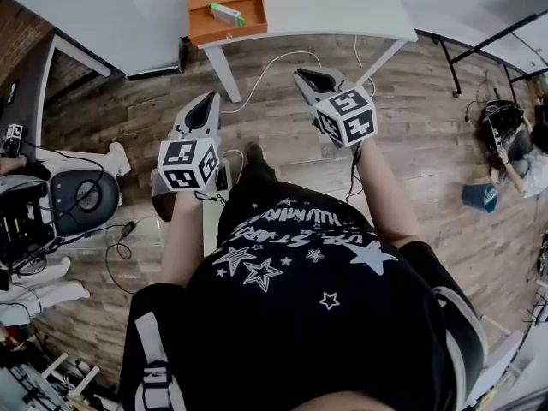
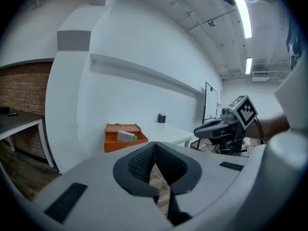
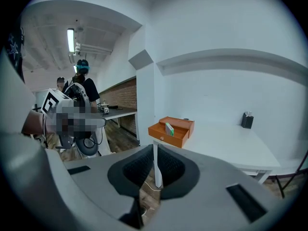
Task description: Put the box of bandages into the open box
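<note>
The person stands on the wooden floor (image 1: 411,127), a step back from a white worktop (image 1: 325,2), and holds both tools in the air at about waist height. Neither tool reaches the worktop.

The left hand-held gripper (image 2: 154,146) has its two dark pads pressed together at the tips, and there is nothing between them. Through the small opening under the tips only floor and a cable show.

The right hand-held gripper (image 3: 154,149) has its pads only slightly apart. A narrow slit stays between them, and the white leg of the worktop shows through it. This gripper also carries nothing. In the head view it is a little further forward than the left one, and the two are well apart, one at each side of the body.

The orange open box (image 1: 224,26) sits at the near left corner of the worktop, with its front wall at the edge. The box of bandages (image 1: 227,14), white with a green end, already lies inside the orange box, and its top comes above the front wall in both gripper views. A small dark container (image 3: 247,121) stands alone further back on the worktop, close to the white wall.
</note>
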### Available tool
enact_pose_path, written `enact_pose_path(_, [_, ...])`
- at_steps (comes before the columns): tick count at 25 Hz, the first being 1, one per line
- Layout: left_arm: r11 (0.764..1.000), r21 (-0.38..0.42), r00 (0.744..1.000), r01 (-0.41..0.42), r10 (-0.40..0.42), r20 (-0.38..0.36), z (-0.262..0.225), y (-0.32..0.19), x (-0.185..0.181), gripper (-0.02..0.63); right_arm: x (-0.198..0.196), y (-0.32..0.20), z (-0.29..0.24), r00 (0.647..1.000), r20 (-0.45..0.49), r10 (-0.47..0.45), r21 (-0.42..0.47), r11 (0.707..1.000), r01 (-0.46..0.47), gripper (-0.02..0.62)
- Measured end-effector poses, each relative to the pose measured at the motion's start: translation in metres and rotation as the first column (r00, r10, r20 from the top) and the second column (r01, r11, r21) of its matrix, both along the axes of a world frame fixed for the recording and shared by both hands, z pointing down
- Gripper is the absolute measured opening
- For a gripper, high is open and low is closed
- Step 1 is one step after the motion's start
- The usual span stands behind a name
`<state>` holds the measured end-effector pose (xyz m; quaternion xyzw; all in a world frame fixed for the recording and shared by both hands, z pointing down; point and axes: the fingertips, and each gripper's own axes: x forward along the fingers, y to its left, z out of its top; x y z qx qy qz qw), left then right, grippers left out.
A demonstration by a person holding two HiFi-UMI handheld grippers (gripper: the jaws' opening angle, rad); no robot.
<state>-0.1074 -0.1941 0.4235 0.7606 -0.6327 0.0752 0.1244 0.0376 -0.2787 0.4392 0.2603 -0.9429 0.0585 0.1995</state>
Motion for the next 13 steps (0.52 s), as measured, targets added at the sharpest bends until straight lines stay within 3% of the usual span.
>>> enact_pose_path(13, [1.0,-0.001,1.0,-0.011,0.011,0.004,0.006,0.027,0.028,0.02,0.031,0.03,0.005,0.999,0.029,0.028,-0.007,1.0,-0.028,0.058])
